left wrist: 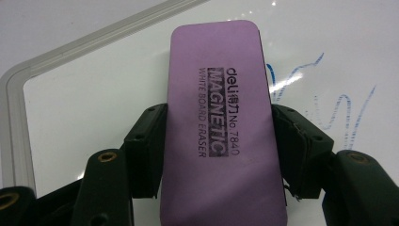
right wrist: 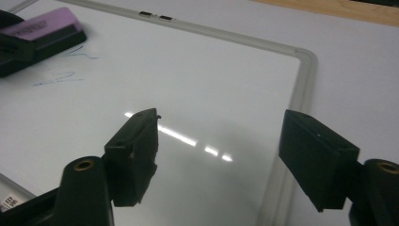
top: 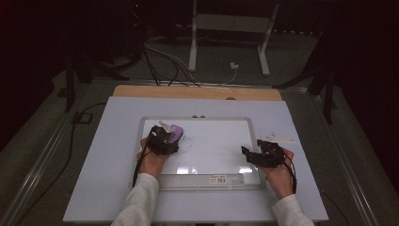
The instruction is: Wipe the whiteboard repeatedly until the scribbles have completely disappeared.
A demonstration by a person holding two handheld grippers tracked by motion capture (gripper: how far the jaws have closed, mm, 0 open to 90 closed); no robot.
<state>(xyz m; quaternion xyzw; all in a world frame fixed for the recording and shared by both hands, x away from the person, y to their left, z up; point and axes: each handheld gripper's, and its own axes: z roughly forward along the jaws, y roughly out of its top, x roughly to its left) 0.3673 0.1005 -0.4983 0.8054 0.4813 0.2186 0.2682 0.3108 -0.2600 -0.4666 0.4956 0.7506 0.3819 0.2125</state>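
A purple magnetic whiteboard eraser (left wrist: 216, 127) lies on the whiteboard (left wrist: 70, 49) near its upper left corner, and my left gripper (left wrist: 219, 123) is shut on it, one black pad against each long side. Faint blue pen marks (left wrist: 329, 103) run just right of the eraser. In the high view the left gripper (top: 162, 141) and eraser (top: 176, 133) sit at the board's (top: 197, 118) left part. My right gripper (top: 254, 148) hovers over the board's right edge; its jaws (right wrist: 221, 136) stand wide open with nothing between them. The eraser (right wrist: 44, 26) and blue marks (right wrist: 56, 77) also show far left there.
The whiteboard rests on a pale mat (top: 108, 155) over a wooden table (top: 197, 92). A small white object (top: 278, 138) lies just off the board's right rim. A barcode label (top: 225, 179) sits on the board's near frame. Stand legs and cables lie beyond the table.
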